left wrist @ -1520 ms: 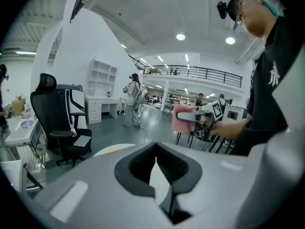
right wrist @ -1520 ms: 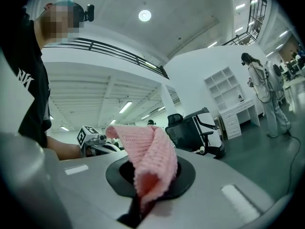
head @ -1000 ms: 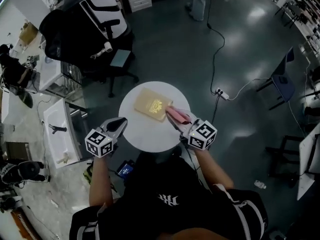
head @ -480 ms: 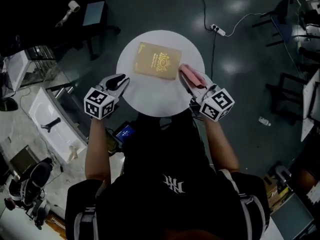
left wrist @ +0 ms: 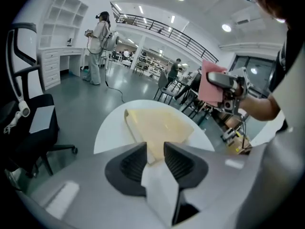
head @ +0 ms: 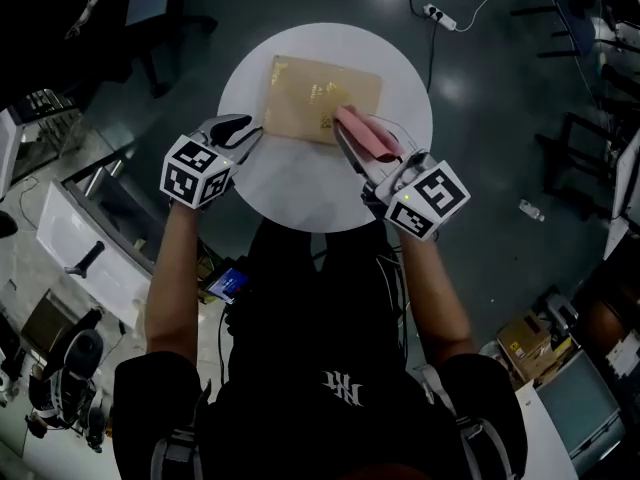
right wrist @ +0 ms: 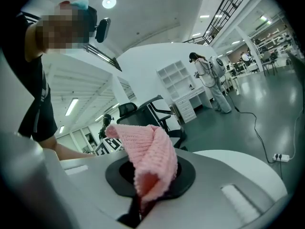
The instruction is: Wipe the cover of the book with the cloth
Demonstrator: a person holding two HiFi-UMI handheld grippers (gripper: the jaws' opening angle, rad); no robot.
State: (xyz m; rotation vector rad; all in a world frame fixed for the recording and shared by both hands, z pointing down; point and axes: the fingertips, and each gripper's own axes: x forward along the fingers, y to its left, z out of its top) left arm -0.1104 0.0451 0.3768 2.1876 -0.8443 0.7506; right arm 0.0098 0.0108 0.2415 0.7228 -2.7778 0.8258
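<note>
Head view: person's forearms come in from 6 o'clock, one gripper in each hand, over a round white desk point(head: 300, 183).

Left gripper point(head: 243, 128) sits at the desk's 9 o'clock edge, pointing toward 2 o'clock. Its jaws have just been opening and stand spread. Left gripper view confirms it: left gripper point(left wrist: 155, 154) pads are apart and press on nothing. The near corner of the book point(left wrist: 159, 123) lines up with the gap, just ahead.

Right gripper point(head: 352, 146) reaches in from 5 o'clock. Right gripper view: right gripper point(right wrist: 152, 173) jaws are pinched on the pink knitted cloth point(right wrist: 150, 159), which folds up and over the jaw tips.

Head view again: cloth point(head: 365, 133) overlaps the book's 4 o'clock corner. Can't tell whether it touches the cover.

Book point(head: 315, 93) is tan, closed and flat, on the 12 o'clock half of the desk, cover up with a gold emblem.

Past the desk is grey floor, with a power strip point(head: 440, 15) and its cable at 1 o'clock. Left gripper view shows a black office chair point(left wrist: 28, 109) at 9 o'clock and a standing person point(left wrist: 97, 46) far off at 11 o'clock.
</note>
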